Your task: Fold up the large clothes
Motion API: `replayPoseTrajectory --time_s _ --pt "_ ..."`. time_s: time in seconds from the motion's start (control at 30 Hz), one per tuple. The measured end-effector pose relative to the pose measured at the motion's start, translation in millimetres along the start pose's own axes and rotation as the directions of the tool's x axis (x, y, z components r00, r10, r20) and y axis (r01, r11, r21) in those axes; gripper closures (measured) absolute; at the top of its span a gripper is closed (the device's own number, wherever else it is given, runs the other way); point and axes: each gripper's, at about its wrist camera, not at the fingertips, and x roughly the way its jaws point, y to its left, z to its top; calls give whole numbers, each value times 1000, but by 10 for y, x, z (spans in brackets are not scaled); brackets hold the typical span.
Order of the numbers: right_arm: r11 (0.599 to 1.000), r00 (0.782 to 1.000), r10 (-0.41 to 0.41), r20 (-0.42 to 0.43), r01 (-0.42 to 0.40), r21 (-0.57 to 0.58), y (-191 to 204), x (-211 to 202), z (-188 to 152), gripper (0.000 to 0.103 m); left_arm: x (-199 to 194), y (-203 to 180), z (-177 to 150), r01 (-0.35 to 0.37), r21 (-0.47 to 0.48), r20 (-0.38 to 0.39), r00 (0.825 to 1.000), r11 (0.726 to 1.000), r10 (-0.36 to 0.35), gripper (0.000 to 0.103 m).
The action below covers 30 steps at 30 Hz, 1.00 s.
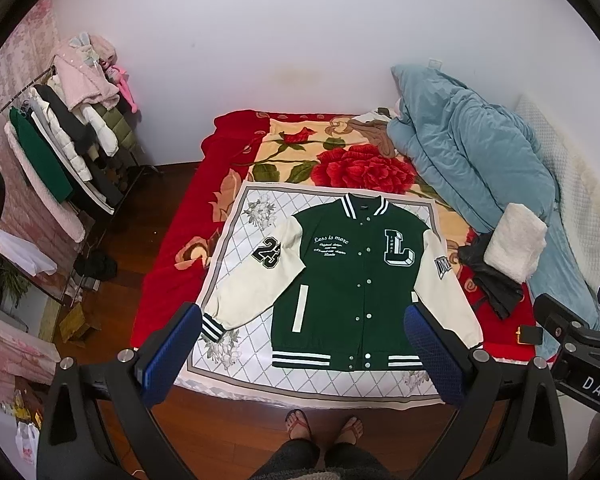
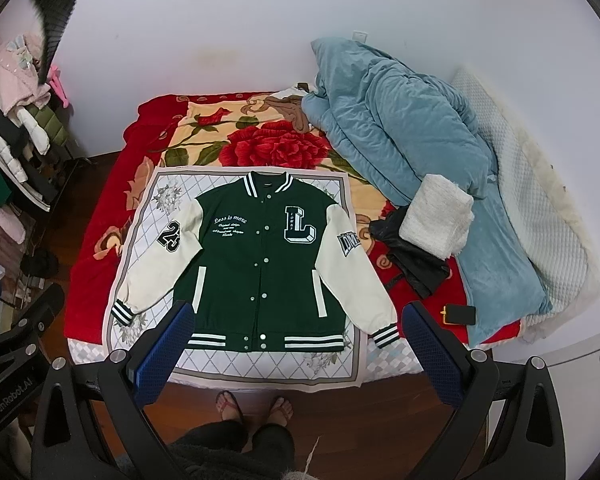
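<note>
A green varsity jacket (image 1: 340,280) lies flat, front up and snapped shut, on a white patterned cloth (image 1: 236,240) at the bed's (image 1: 168,280) near edge, sleeves spread. The left gripper (image 1: 304,356) and right gripper (image 2: 296,348) hover above it, jaws wide, holding nothing.

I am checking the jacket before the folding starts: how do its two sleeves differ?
The sleeve with the 23 patch lies on the image-left side; the sleeve with the lettered patch lies on the image-right. The first bears black numerals, the second a grey word badge. Both are cream, spread flat and angled outward, ending in striped cuffs.
</note>
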Motion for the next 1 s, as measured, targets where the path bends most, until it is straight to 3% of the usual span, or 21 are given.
replayPoseTrajectory --time_s 1.0 --pt "1000 1000 0 6 0 1 55 -92 22 0 -45 -48 47 -2 0 5 1000 1000 2 0"
